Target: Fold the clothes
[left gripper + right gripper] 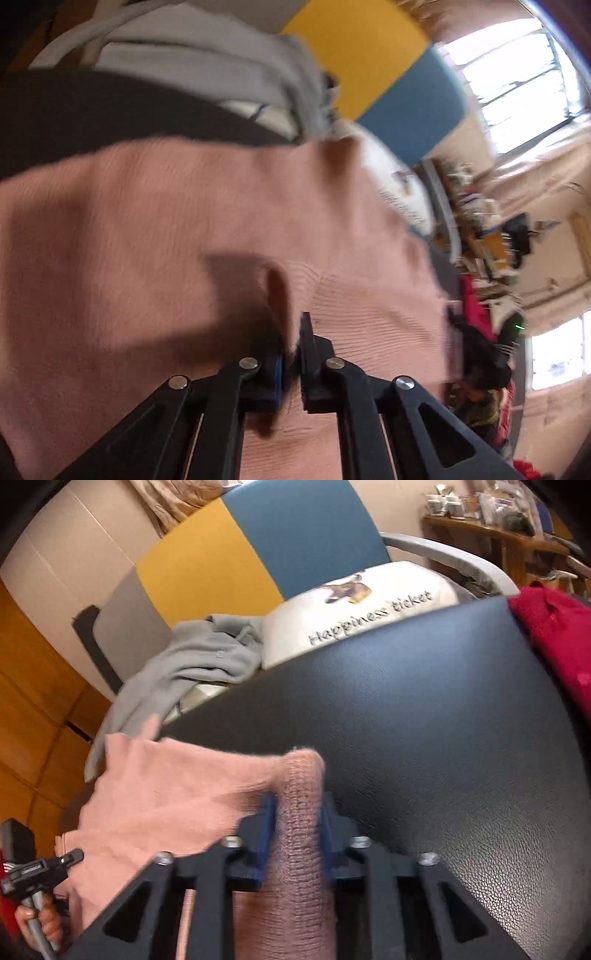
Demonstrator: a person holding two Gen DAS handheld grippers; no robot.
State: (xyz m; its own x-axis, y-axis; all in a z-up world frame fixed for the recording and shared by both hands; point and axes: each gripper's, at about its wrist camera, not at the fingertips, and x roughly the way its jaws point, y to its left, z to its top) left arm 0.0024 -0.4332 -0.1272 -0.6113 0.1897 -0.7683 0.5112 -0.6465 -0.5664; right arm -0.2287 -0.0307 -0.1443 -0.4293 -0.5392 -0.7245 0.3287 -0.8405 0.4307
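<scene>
Lying on the black leather worktop [424,720], the pink sweater [166,221] is held by both grippers; the left gripper [291,343] has its jaws pressed together on a thin fold of the knit; the right gripper [295,812] pinches a thick ribbed edge between its jaws; a grey garment [184,664] and a white cushion [351,609] lie behind, a red cloth [554,635] at the right.

Both wrist views look steeply down, close over the black leather seat [424,720]. Left faces pink sweater [184,229]; right faces seat's far edge. Shared: sweater, blue-yellow chair back [258,554].
</scene>
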